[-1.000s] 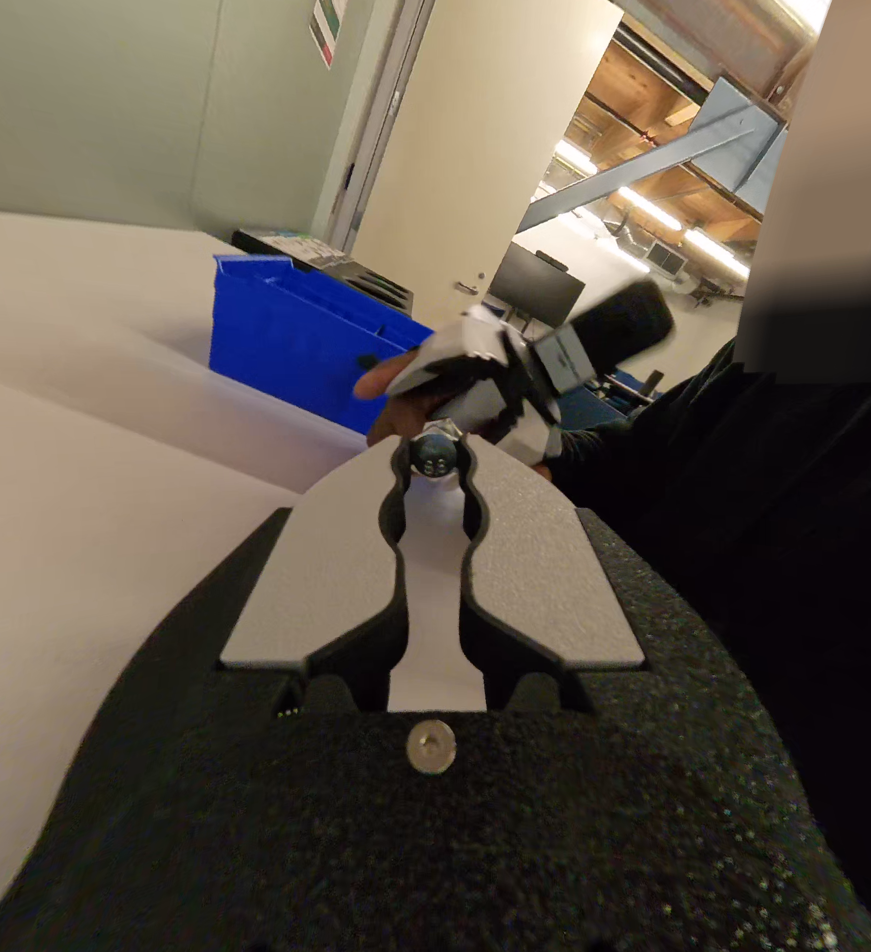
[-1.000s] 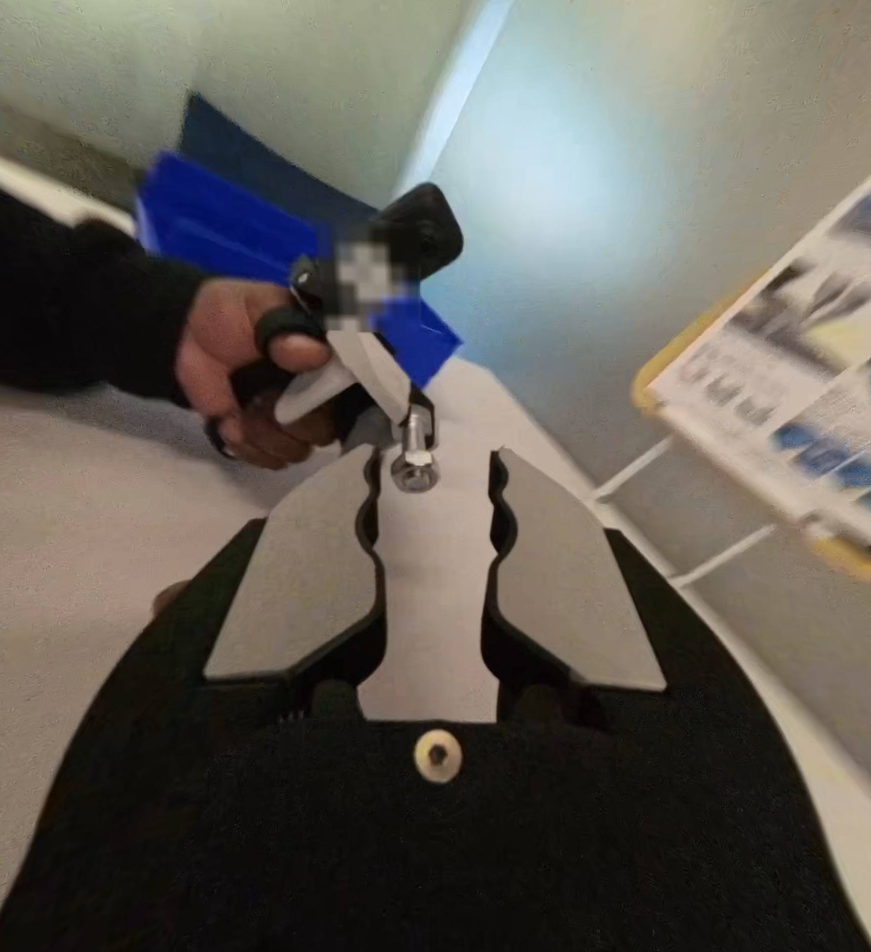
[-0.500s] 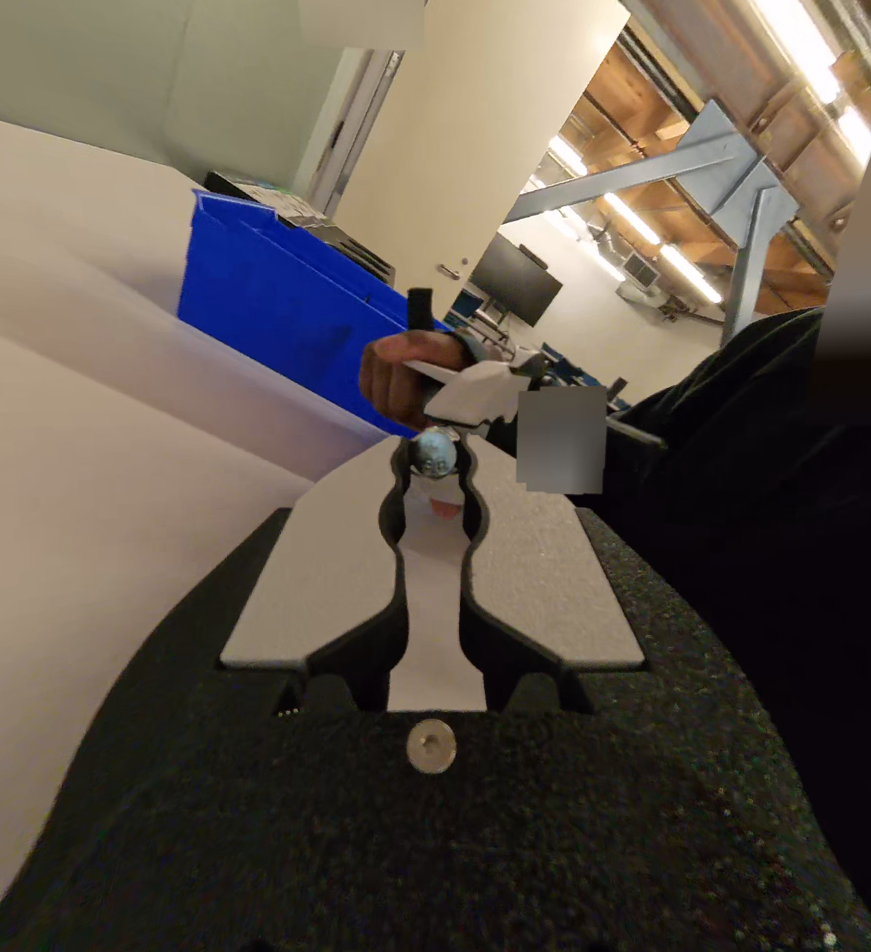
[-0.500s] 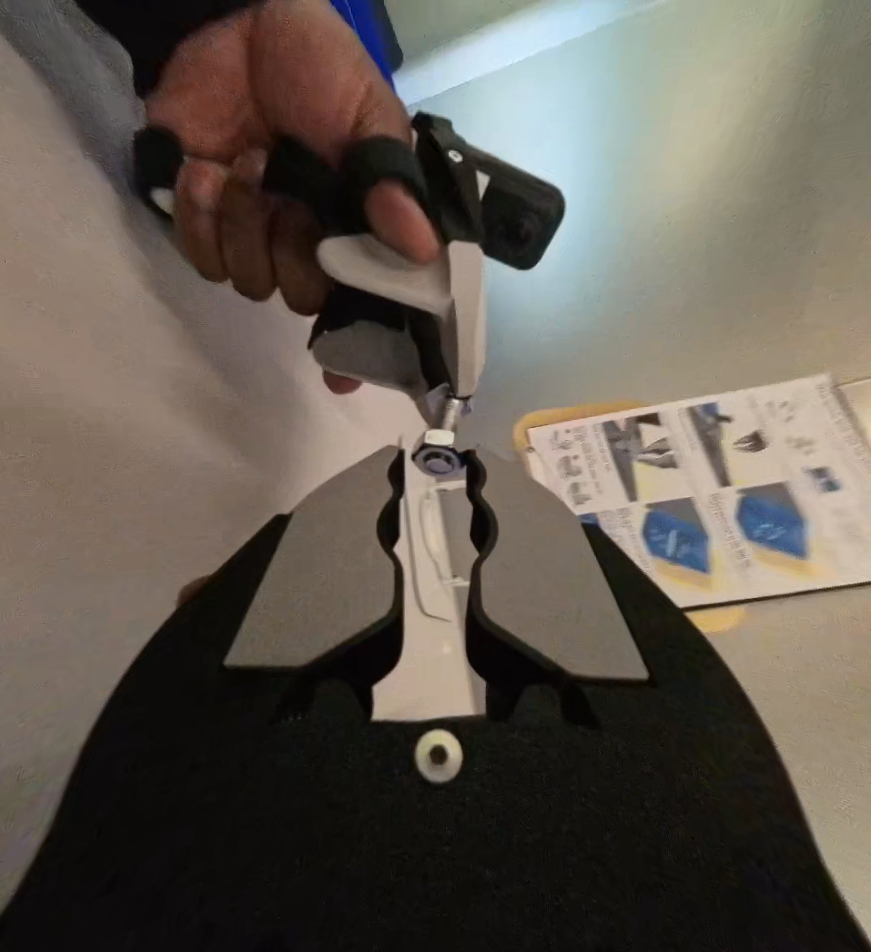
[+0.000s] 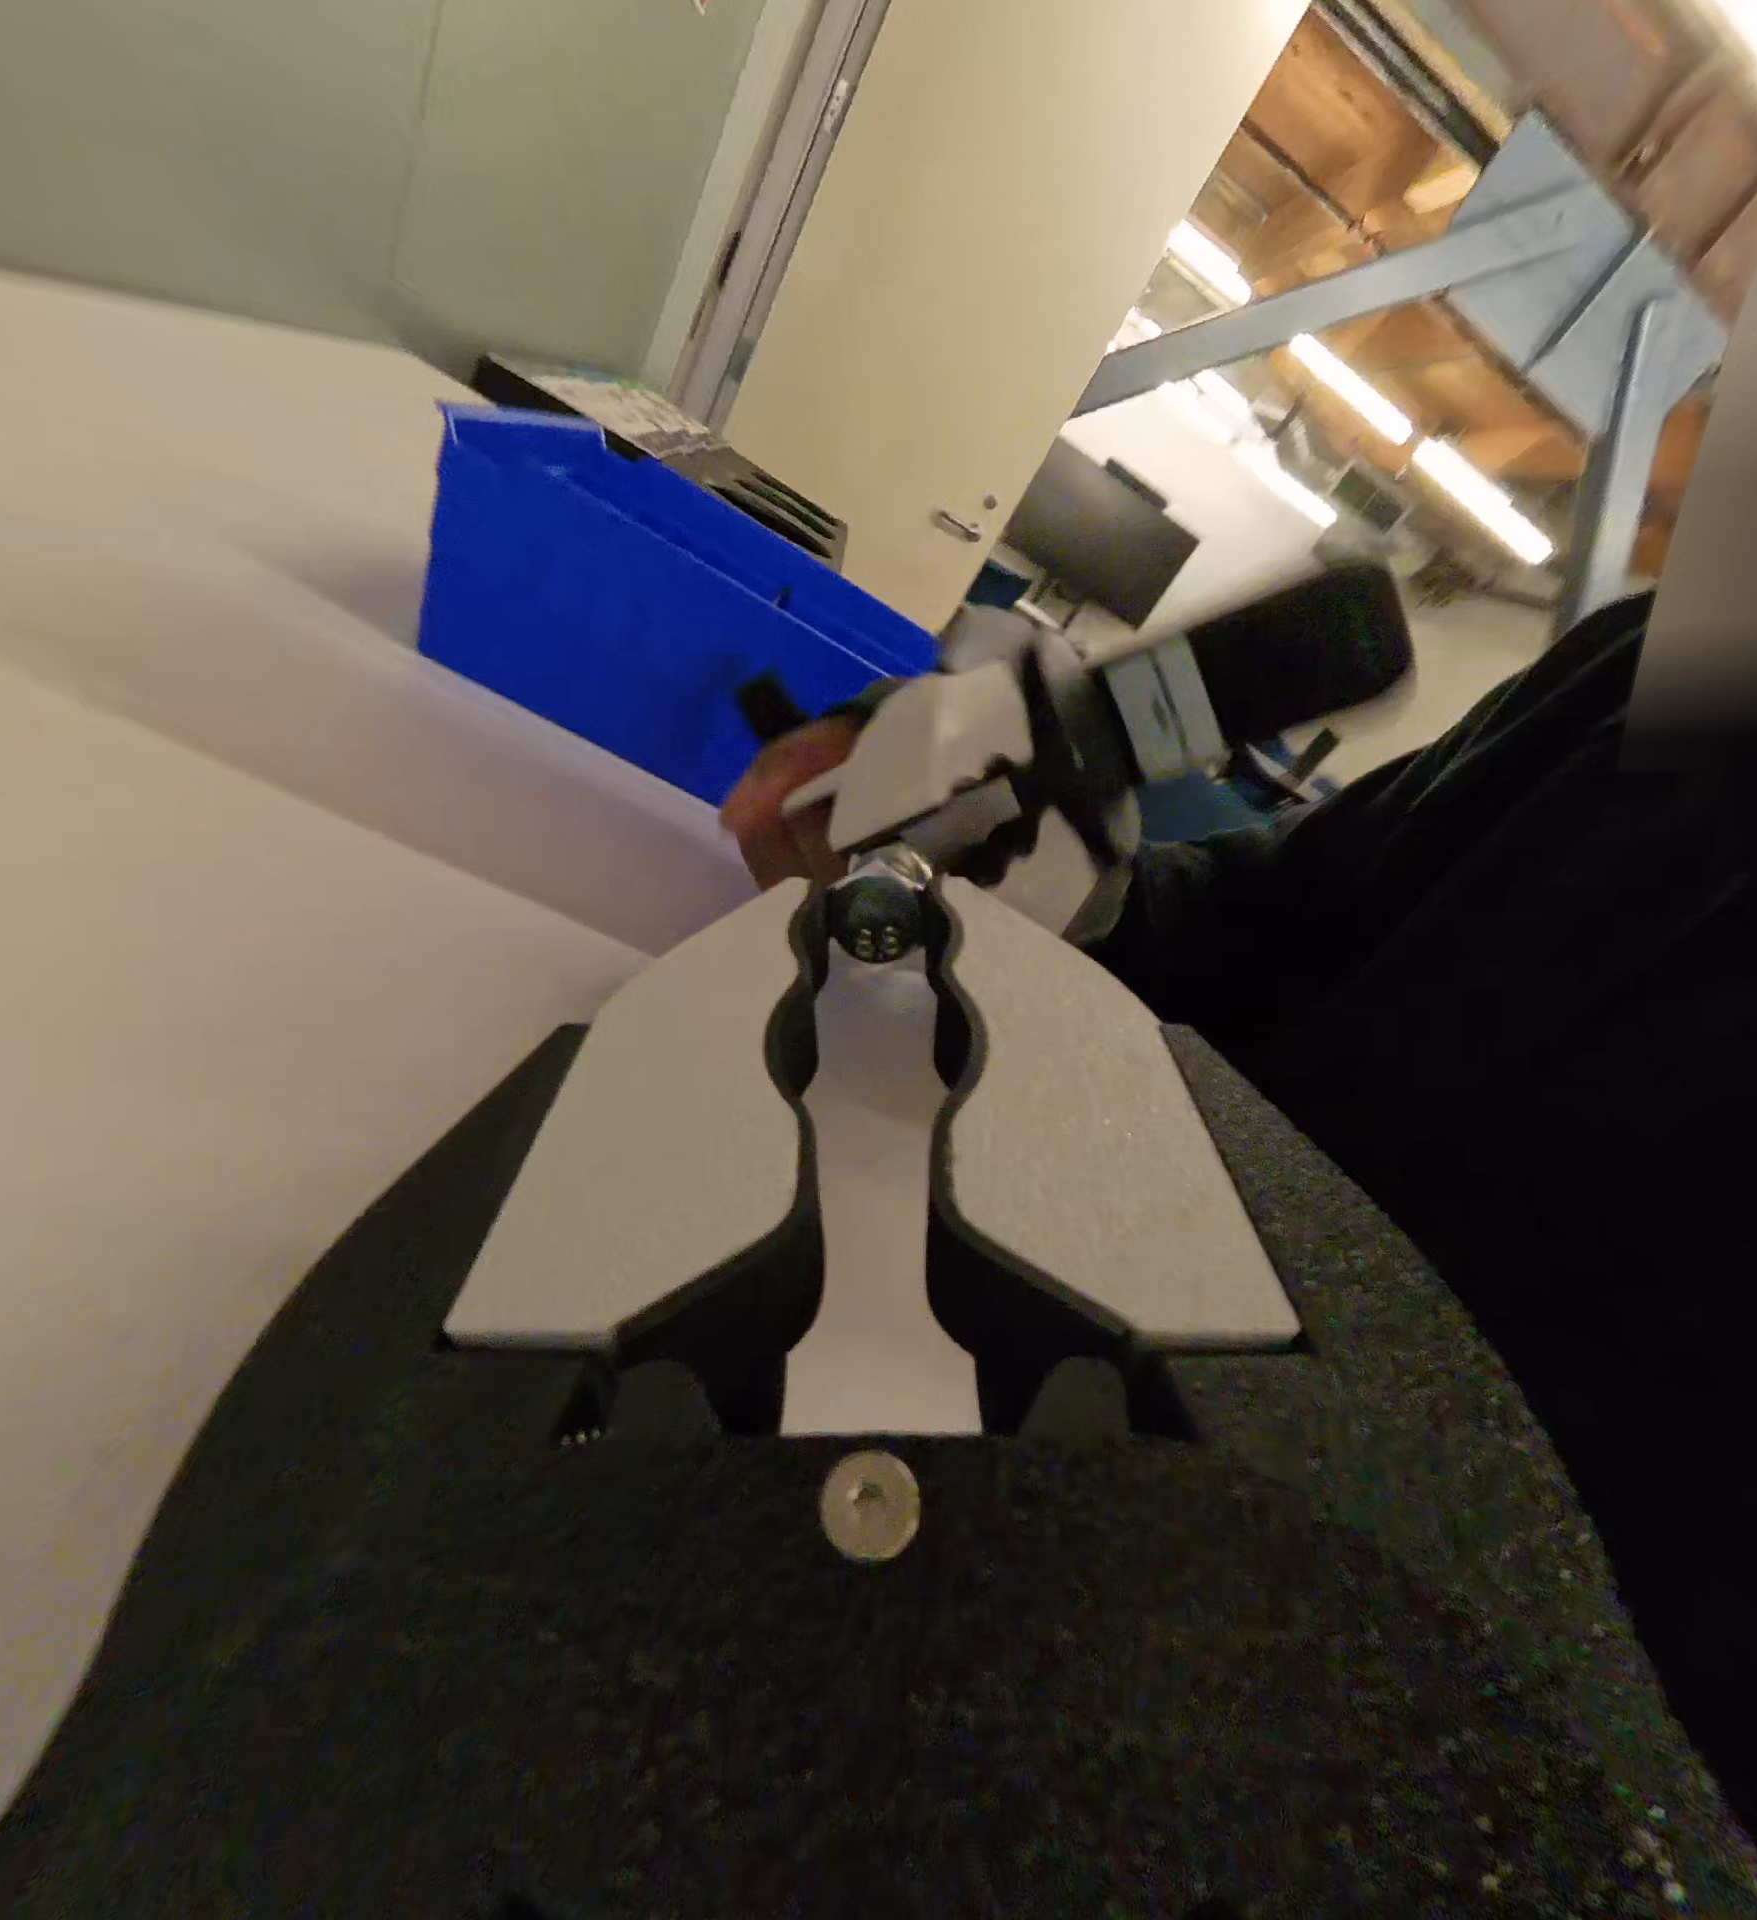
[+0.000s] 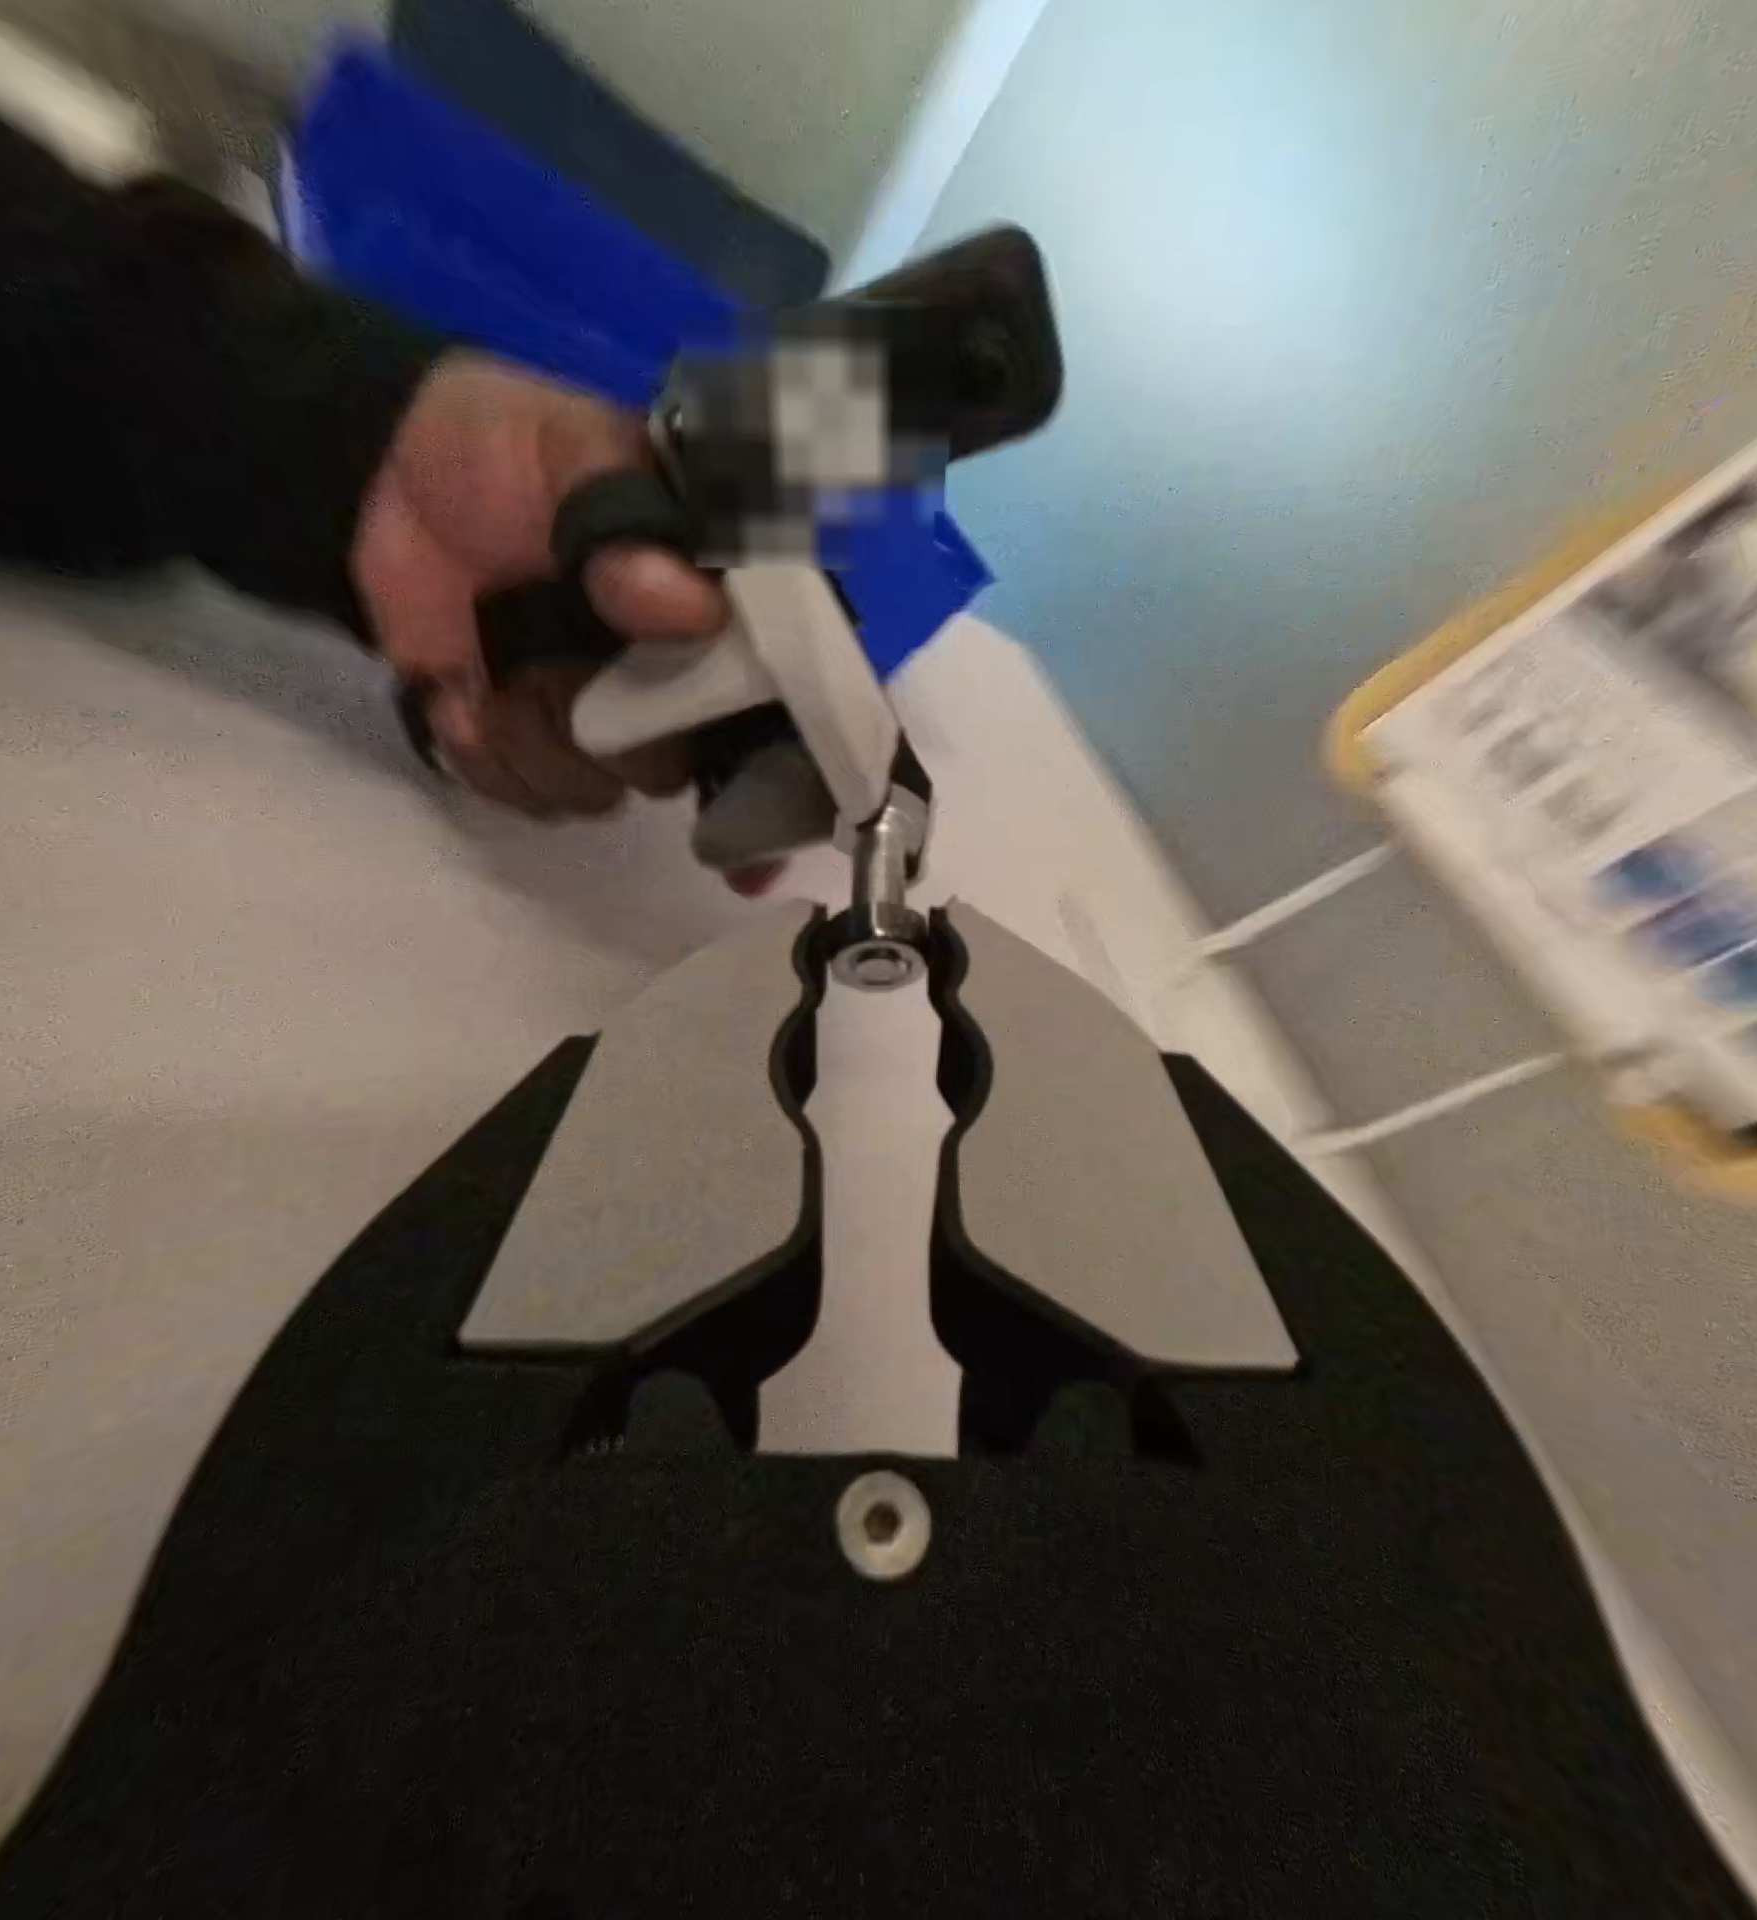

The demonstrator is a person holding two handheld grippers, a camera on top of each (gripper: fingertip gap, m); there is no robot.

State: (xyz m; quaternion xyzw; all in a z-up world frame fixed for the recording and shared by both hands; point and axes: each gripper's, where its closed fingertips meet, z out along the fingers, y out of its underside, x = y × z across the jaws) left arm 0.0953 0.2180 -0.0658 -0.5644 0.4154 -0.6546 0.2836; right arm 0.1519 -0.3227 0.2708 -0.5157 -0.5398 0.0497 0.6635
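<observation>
My left gripper (image 5: 879, 930) is shut on the dark head of a metal bolt (image 5: 876, 928), held up above the white table (image 5: 178, 935). The bolt's shank (image 6: 882, 862) runs from the left gripper's tips (image 6: 893, 816) to my right gripper (image 6: 879, 956). My right gripper is shut on the silver nut (image 6: 876, 961) at the bolt's free end, with both pads pressed on its sides. In the left wrist view the nut (image 5: 893, 864) shows just behind the bolt head, at the right gripper's tips (image 5: 910, 854). A hand (image 6: 479, 561) holds the left gripper.
A blue bin (image 5: 593, 613) stands on the table behind the grippers; it also shows in the right wrist view (image 6: 500, 239). A printed sheet on a yellow board (image 6: 1632, 790) is at the right. A person's black sleeve (image 5: 1476, 935) fills the right side.
My right gripper's jaws went from wide open around the nut to shut on it. The right wrist rolled one way and back. My left gripper kept its hold on the bolt head.
</observation>
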